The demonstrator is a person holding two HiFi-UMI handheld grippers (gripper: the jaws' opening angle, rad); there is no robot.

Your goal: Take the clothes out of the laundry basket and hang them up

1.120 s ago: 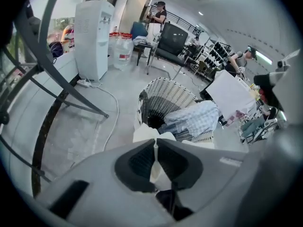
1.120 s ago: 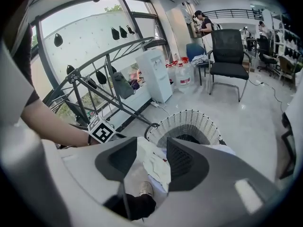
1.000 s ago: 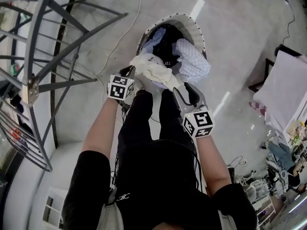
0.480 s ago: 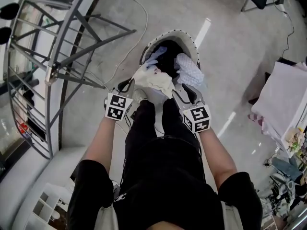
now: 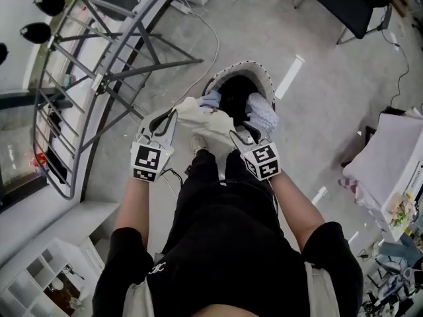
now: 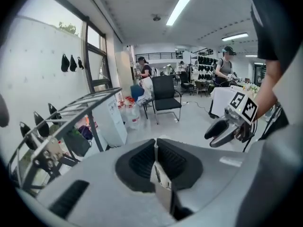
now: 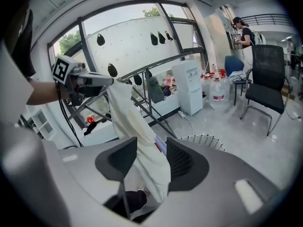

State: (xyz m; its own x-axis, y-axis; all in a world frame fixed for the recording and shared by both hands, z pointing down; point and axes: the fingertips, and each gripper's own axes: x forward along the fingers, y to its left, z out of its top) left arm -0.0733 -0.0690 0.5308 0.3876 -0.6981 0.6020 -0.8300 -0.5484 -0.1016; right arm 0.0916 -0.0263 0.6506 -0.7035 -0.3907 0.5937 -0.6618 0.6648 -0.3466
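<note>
We see sharp, bright pictures lit by ceiling strips (image 6: 181, 7) and a window (image 7: 128, 39); fisheye edges curve and darken.

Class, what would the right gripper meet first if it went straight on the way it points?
The cream garment, hanging from the left gripper between the open jaws of the right gripper; the laundry basket probably lies beyond.

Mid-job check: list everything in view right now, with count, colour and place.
laundry basket: one, white rim, floor ahead of the feet
cream garment: one, cream, held above the basket's near edge
other clothes: at least two, pale blue and white, inside basket
drying rack: one, grey metal, left
office chair: one, black, upper right
draped table: one, white, right edge
left claw: one, grey, shut on the cream garment
right claw: one, grey, open, garment hanging between its jaws
</note>
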